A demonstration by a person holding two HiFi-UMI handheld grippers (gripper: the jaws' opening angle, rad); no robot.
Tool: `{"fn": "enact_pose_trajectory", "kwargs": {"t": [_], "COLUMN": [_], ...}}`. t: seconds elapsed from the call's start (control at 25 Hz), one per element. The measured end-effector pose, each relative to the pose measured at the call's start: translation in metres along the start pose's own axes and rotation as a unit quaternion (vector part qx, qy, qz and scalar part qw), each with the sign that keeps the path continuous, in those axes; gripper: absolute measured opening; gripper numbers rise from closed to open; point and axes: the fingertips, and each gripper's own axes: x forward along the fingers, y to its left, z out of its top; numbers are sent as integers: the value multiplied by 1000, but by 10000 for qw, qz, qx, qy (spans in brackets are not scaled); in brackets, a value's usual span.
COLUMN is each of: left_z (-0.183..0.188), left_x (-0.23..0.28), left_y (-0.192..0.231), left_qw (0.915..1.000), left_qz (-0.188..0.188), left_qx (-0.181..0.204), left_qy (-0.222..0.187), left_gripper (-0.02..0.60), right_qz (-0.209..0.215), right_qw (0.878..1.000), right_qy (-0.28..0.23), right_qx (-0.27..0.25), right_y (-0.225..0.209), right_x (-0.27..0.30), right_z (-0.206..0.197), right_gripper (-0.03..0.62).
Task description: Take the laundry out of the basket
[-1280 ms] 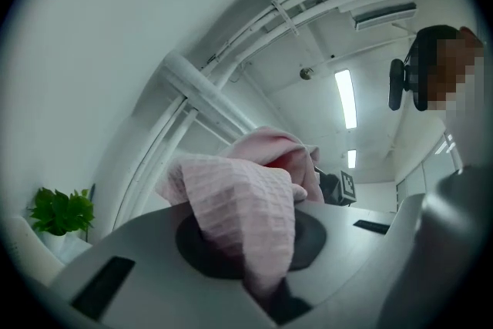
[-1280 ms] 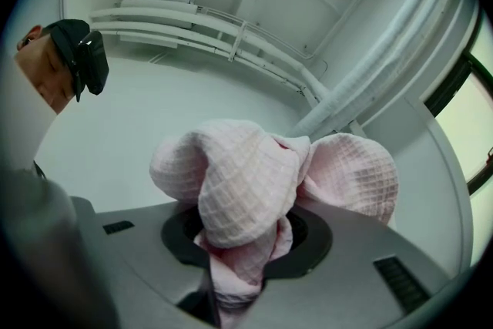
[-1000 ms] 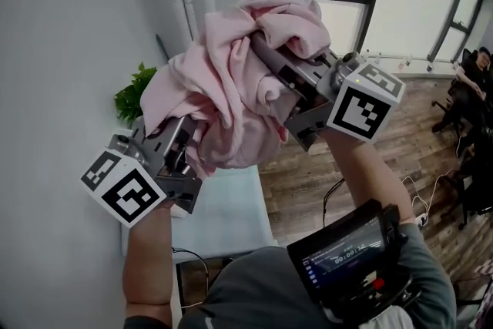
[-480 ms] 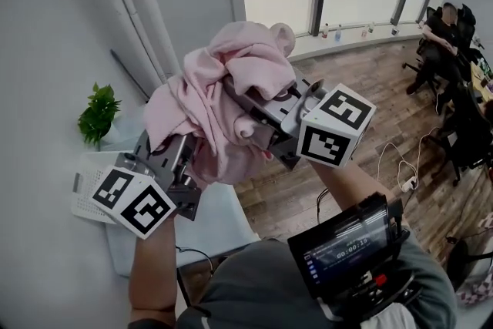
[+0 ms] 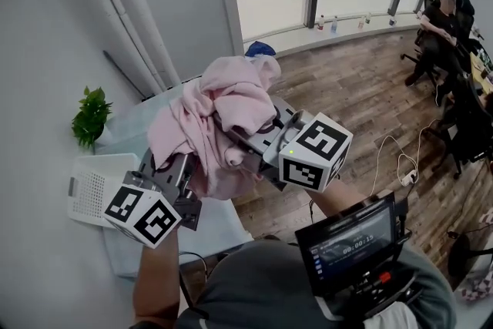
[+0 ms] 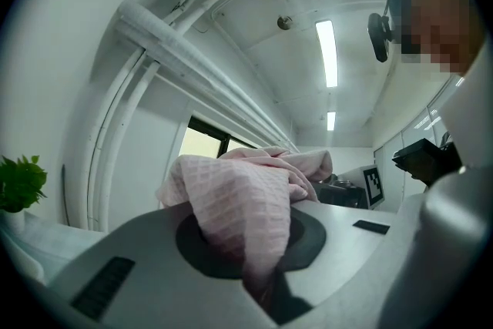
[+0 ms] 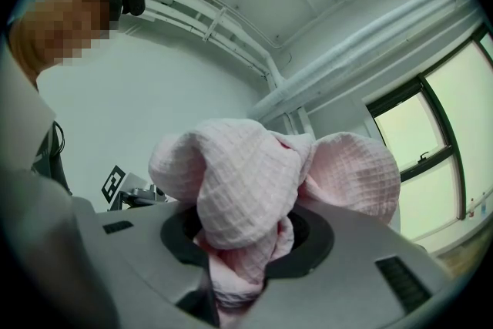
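A crumpled pink waffle-weave cloth (image 5: pixel 208 115) hangs in the air between both grippers, above the table. My left gripper (image 5: pixel 187 168) sits at the lower left of the bundle and is shut on one fold of the cloth (image 6: pixel 246 204). My right gripper (image 5: pixel 235 133) reaches in from the right and is shut on a thicker wad of the same cloth (image 7: pixel 246 196). Cloth hides the fingertips of both in the head view. The white perforated laundry basket (image 5: pixel 92 187) stands at the left, below the left gripper.
A pale table (image 5: pixel 139 127) stands against the grey wall, with a green plant (image 5: pixel 90 114) at its left and a blue item (image 5: pixel 260 49) at its far end. Wooden floor (image 5: pixel 347 88), windows and office chairs lie to the right. Cables run across the floor.
The bundle and both grippers have sunk lower in the head view, still gripping. The view has swung, bringing the white basket and more of the table into sight.
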Motion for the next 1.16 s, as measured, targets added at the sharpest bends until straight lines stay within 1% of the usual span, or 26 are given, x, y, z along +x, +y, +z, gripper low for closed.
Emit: {"fn": "enact_pose_trajectory", "kwargs": {"t": [0.24,0.44,0.92,1.16], "left_z": [-13,-22,-18,-19], "left_x": [-7,-8,-15,-22], "left_y": [4,10,8,9], "left_qw": [9999,9996,9997,9996], "left_qz": [127,273,136,103], "left_qx": [68,66,197,232], "left_qy": [-76,-16,104,85], "left_gripper": [44,44,44,44], "right_qz": [133,98,-95,-131], "right_qw": [9997,9998,9999,9998], "right_qy": [55,126,72,42], "right_qx": [-185,-123,-112,-163], "right_y": [6,4,13,21], "right_x": [2,4,5,7], "right_z": [-14,-25,-25,-28], "right_gripper": [143,143,143,143]}}
